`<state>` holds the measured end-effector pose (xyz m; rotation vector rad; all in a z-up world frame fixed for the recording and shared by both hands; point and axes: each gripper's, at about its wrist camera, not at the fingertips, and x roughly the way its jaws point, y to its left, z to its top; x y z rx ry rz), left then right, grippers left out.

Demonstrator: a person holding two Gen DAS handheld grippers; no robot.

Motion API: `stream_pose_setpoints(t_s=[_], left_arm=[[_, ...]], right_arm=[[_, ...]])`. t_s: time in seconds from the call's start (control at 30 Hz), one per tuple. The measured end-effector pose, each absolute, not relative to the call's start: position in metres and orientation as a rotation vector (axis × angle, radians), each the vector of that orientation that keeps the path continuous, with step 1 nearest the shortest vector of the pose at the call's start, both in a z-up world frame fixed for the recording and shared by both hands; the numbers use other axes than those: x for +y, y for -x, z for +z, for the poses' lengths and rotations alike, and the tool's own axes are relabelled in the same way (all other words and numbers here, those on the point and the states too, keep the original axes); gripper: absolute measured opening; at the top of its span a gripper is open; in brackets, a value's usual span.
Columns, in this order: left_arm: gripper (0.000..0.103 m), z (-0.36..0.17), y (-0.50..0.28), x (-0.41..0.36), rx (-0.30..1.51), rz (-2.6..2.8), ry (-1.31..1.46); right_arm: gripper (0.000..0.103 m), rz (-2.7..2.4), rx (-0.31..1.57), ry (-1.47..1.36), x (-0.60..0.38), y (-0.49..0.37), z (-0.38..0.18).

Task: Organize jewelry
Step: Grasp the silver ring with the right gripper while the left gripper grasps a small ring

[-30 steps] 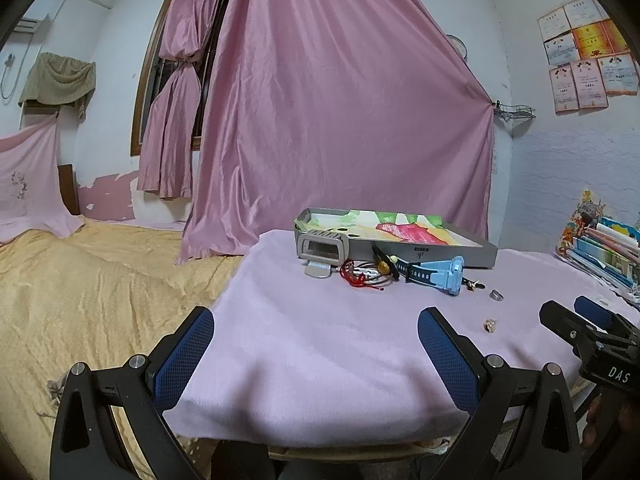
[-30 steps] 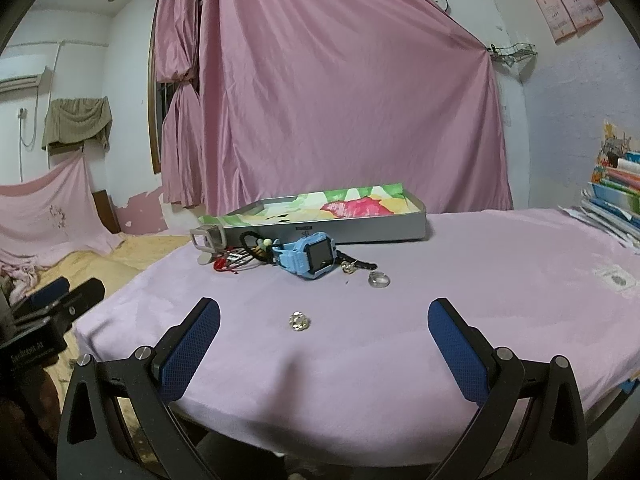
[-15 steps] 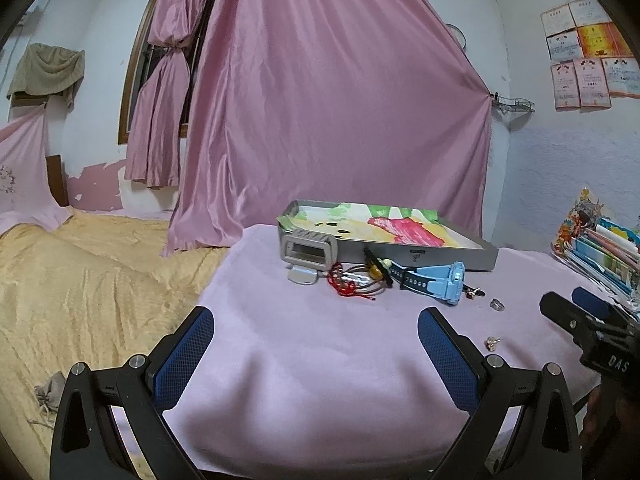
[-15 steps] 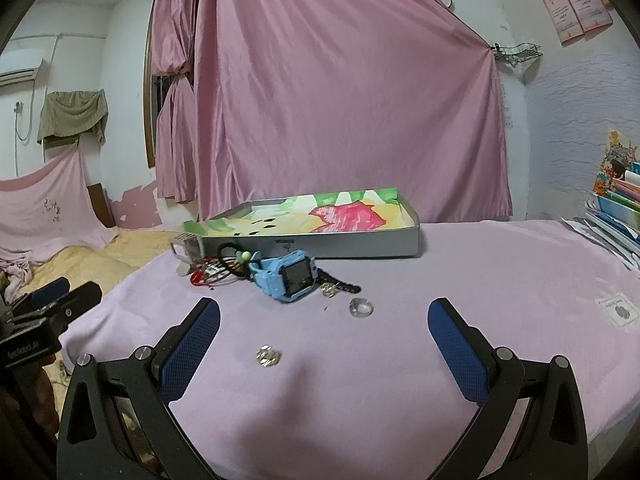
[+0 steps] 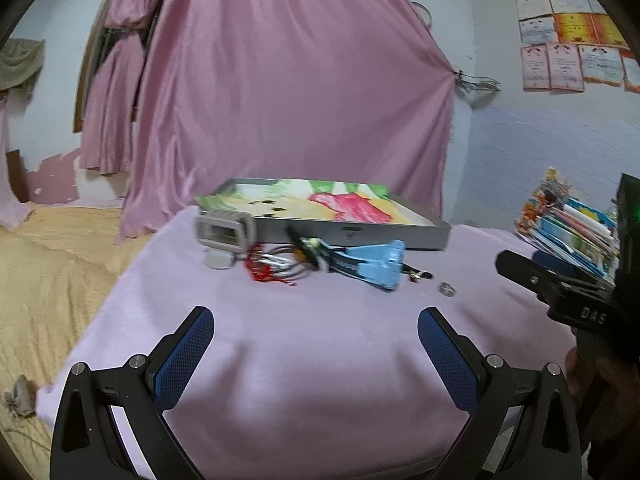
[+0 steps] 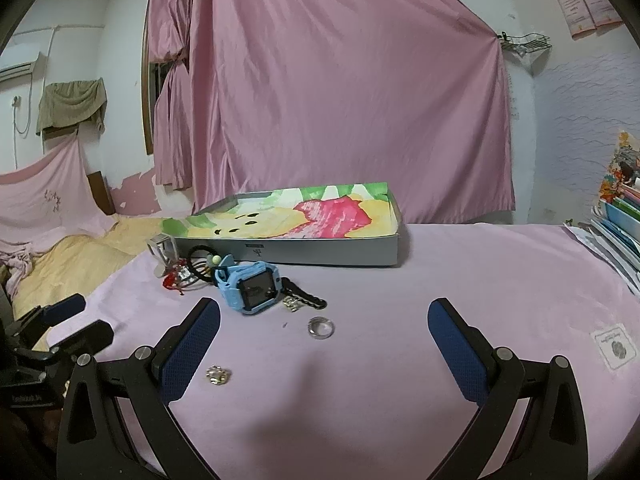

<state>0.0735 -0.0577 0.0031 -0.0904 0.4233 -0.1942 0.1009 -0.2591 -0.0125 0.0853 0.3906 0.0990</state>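
step: approach, nothing picked yet; all jewelry loose on the tabletop [image 6: 500, 280], tray [image 6: 288, 250] holds none.
right claw [image 6: 324, 332]: wide, empty, hovering low over near cloth.
left claw [image 5: 316, 336]: wide, empty, near edge.
ring [image 6: 321, 327]: just ahead of right claw, betw. its fingers, a bit left of centre.
small gold piece [image 6: 218, 374]: near, beside right claw's left finger.
blue watch [image 6: 252, 286]: farther, left of centre, by red cord [image 5: 268, 272] + grey clasp [image 5: 224, 232].
next, prob.: lower onto ring, pinch narrow, thin & flat so may slip, carry to tray at far side.

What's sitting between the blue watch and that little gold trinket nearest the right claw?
Right wrist view: only bare pink cloth separates blue watch from gold trinket; the silver ring lies off to the side.
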Motion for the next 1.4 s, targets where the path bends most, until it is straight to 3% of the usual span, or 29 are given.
stream_pose_setpoints(t_s=[0.27, 0.37, 0.4, 0.57, 0.63, 0.9, 1.13, 1.4], left_arm=[[0.102, -0.001, -0.082, -0.080, 0.454, -0.276, 0.095], [0.102, -0.002, -0.084, -0.090, 0.466, -0.309, 0.075], [0.099, -0.003, -0.084, -0.092, 0.473, -0.316, 0.068], [0.082, -0.008, -0.091, -0.106, 0.530, -0.357, 0.025], [0.071, -0.009, -0.093, -0.112, 0.551, -0.379, 0.006], [0.044, -0.015, -0.104, -0.134, 0.632, -0.435, -0.061], [0.018, -0.017, -0.111, -0.143, 0.670, -0.453, -0.104], [0.013, -0.015, -0.127, -0.139, 0.698, -0.422, -0.090]], right_arm=[[0.100, 0.108, 0.447, -0.122, -0.267, -0.112, -0.024], [0.086, 0.118, 0.478, -0.124, -0.270, -0.117, -0.027], [0.081, 0.122, 0.491, -0.124, -0.270, -0.119, -0.029], [0.078, 0.145, 0.552, -0.122, -0.272, -0.130, -0.038], [0.070, 0.157, 0.581, -0.122, -0.271, -0.134, -0.042], [0.069, 0.182, 0.662, -0.123, -0.266, -0.147, -0.046], [0.056, 0.197, 0.739, -0.130, -0.266, -0.163, -0.051], [0.053, 0.193, 0.774, -0.100, -0.257, -0.176, -0.050]])
